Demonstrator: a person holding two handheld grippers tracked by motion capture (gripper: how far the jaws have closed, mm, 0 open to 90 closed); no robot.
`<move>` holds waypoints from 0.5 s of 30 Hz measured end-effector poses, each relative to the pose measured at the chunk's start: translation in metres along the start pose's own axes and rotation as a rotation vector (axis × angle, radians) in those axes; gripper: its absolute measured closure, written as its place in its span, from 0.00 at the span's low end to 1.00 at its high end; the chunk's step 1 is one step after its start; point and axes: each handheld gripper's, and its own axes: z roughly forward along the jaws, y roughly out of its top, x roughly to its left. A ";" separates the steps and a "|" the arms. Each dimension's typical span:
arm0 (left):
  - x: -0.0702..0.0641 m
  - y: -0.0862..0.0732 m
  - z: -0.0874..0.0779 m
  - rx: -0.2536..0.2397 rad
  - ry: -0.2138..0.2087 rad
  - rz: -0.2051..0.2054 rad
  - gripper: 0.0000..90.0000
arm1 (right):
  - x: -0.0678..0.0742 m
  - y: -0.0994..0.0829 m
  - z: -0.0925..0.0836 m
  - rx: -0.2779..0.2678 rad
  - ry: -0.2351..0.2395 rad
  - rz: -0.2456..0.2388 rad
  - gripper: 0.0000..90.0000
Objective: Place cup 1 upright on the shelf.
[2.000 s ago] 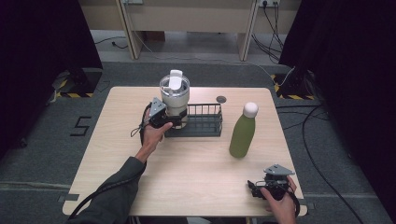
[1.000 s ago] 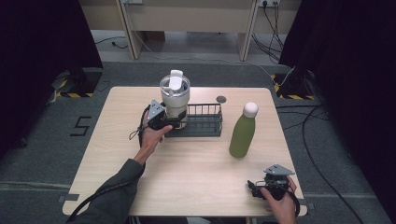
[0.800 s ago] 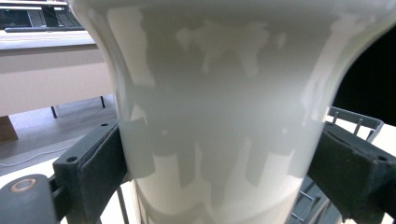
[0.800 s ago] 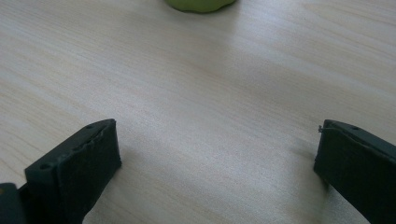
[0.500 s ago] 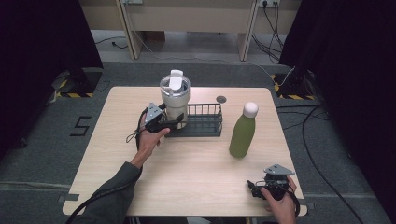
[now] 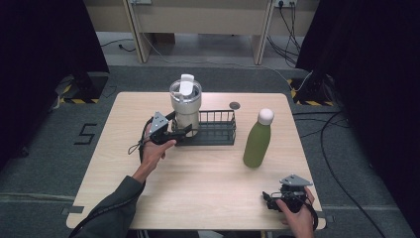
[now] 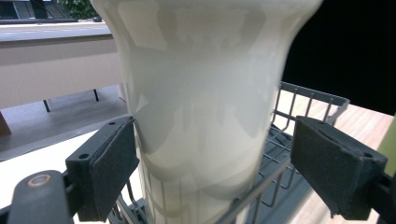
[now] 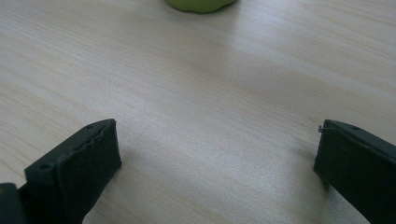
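Observation:
A cream tumbler (image 6: 185,106) with a white lid stands upright in the left end of a dark wire basket (image 6: 218,135). My left gripper (image 6: 184,131) is open at the tumbler's base. In the left gripper view the tumbler (image 7: 201,93) stands between the jaws of my left gripper (image 7: 215,158): the left pad touches it and the right pad stands clear of it over the basket (image 7: 310,93). A green bottle (image 6: 257,141) with a white cap stands right of the basket. My right gripper (image 6: 268,200) rests open near the table's front right corner, with bare wood between its jaws (image 8: 215,154).
The wooden table (image 6: 198,188) has open room across its front and left. A small dark disc (image 6: 234,105) sits near the far edge behind the basket. The green bottle's base (image 8: 198,4) shows ahead of the right gripper. Cables lie on the floor at the right.
My left gripper has drawn back a little to the left from the tumbler, which stays in the basket. The right gripper has not moved.

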 end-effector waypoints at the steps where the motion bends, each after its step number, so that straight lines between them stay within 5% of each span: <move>1: -0.001 0.000 -0.002 0.004 -0.006 -0.009 0.16 | 0.000 0.000 0.000 0.000 0.000 0.000 0.00; 15: -0.012 0.000 -0.028 0.027 -0.064 -0.029 0.16 | 0.000 0.000 0.000 0.000 0.000 0.000 0.00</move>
